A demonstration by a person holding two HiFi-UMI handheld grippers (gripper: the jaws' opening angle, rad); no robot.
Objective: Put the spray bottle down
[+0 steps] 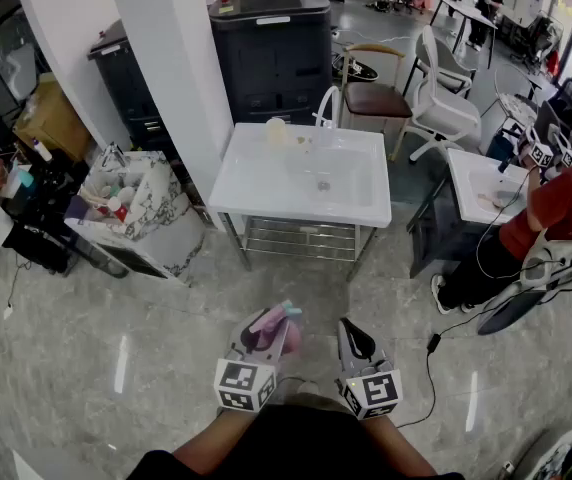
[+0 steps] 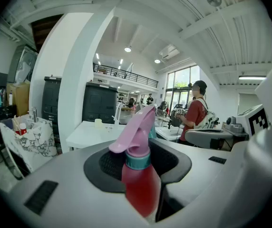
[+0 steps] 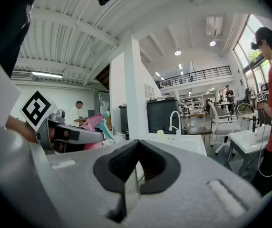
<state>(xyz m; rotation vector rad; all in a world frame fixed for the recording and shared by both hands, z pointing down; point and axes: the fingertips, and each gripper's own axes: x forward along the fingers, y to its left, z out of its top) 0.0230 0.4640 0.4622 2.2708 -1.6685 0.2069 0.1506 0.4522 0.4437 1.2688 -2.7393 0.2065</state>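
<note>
Pink and red plastic shows at the lower middle of the head view: the spray bottle (image 1: 278, 328) sits in the left gripper (image 1: 271, 328), which is held in the air over the grey floor (image 1: 116, 348). Just beside it, the right gripper (image 1: 352, 332) carries nothing. The white sink (image 1: 256, 183) stands well apart, in the upper middle of the frame. I judge that the task is not yet done: the bottle is gripped and rests on no surface.

In the left gripper view the jaws are clamped on the red body of the bottle, below its teal collar (image 2: 137, 160). The pink trigger head (image 2: 136, 129) rises above them. The bottom of the bottle is cut off at the lower edge.

In the right gripper view the jaws are together, with nothing between them. The bottle shows only partly at the left, behind the other gripper. Which place is meant for the bottle, no view tells.
</note>
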